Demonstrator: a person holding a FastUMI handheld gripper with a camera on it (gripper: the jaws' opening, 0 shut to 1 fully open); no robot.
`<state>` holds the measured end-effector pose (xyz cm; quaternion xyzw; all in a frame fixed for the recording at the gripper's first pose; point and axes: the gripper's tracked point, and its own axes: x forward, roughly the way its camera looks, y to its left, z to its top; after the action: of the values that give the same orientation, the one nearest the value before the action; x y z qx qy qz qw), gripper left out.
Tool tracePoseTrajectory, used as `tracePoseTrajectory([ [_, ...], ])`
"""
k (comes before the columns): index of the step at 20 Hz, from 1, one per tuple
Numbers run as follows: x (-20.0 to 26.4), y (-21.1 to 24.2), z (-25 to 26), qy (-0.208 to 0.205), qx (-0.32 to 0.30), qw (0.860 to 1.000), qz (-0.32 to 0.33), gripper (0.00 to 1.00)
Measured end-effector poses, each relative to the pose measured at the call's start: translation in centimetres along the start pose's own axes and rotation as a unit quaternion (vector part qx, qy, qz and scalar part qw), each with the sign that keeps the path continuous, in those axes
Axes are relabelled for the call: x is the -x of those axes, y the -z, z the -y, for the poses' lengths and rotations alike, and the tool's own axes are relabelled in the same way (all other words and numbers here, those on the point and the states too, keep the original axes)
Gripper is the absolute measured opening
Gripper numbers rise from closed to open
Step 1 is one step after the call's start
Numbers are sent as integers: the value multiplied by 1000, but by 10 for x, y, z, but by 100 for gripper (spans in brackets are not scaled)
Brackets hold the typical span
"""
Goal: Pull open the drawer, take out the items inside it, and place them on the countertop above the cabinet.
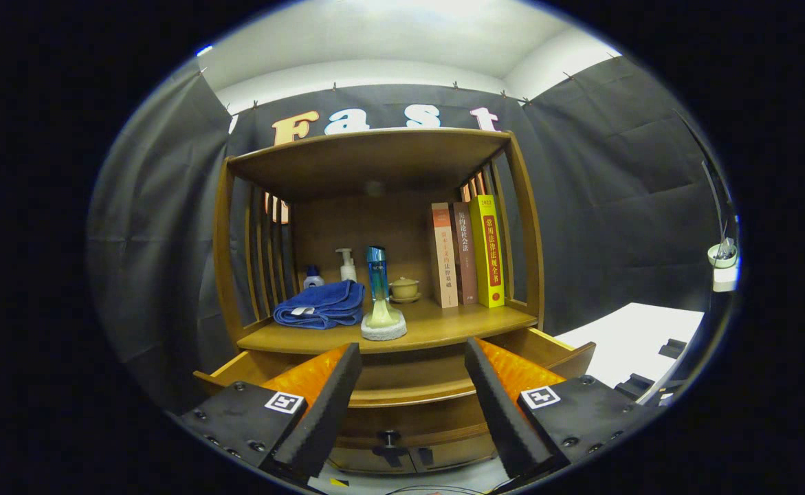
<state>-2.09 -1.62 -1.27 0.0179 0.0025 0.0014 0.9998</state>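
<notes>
I see the gripper [412, 357] with its fingers [326, 399] spread apart and holding nothing, poised above the drawer [402, 395], which stands pulled out from the wooden cabinet [519, 206]. I cannot tell what lies inside the drawer. On the counter [457, 323] above it I note a folded blue towel [321, 304], a blue bottle [377, 275] standing upright in a pale holder [383, 324] just beside the towel, a pump bottle [347, 265] behind, a small lidded cup [404, 289], and three upright books [467, 253] at the right.

"2022" atop yellow book [488, 251] spine
</notes>
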Motion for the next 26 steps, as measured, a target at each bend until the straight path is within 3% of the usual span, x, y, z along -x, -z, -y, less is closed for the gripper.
tracePoseTrajectory([
  [12,3,39,-40,-47,37,998,-11,99],
  [26,2,113,-47,-64,39,996,-39,99],
])
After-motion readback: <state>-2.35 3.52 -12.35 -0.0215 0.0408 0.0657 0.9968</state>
